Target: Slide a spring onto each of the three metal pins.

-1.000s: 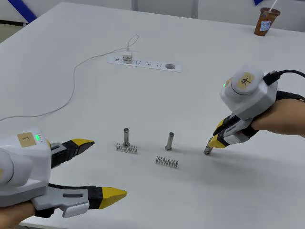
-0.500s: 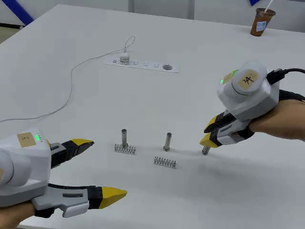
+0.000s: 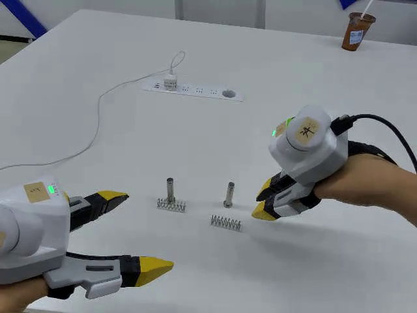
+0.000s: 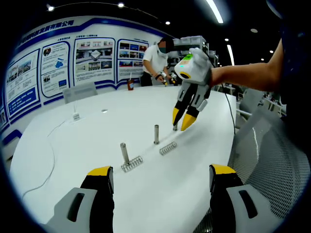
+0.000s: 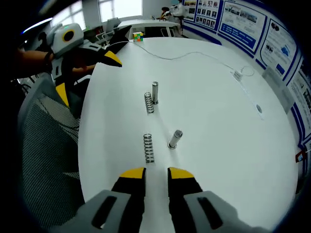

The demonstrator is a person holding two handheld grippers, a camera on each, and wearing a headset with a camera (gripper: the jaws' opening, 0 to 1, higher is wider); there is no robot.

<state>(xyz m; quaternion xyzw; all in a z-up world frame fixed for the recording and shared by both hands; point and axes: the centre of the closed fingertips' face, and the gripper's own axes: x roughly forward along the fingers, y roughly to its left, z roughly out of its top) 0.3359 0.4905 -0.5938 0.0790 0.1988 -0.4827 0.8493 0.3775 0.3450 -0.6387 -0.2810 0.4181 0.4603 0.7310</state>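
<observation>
Your left gripper [image 3: 146, 230]: jaws wide open, near left. Right gripper [image 3: 262, 202]: jaws slightly apart, empty, just right of a pin [image 3: 229, 194].

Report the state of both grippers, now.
Left gripper: open wide, holding nothing.
Right gripper: open by a narrow gap, nothing between the jaws.

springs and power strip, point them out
nearer spring [image 3: 226, 223]: head view, middle of its coil
farther spring [image 3: 171, 205]: head view, middle of its coil
power strip [image 3: 195, 91]: head view, middle of its top face
</observation>
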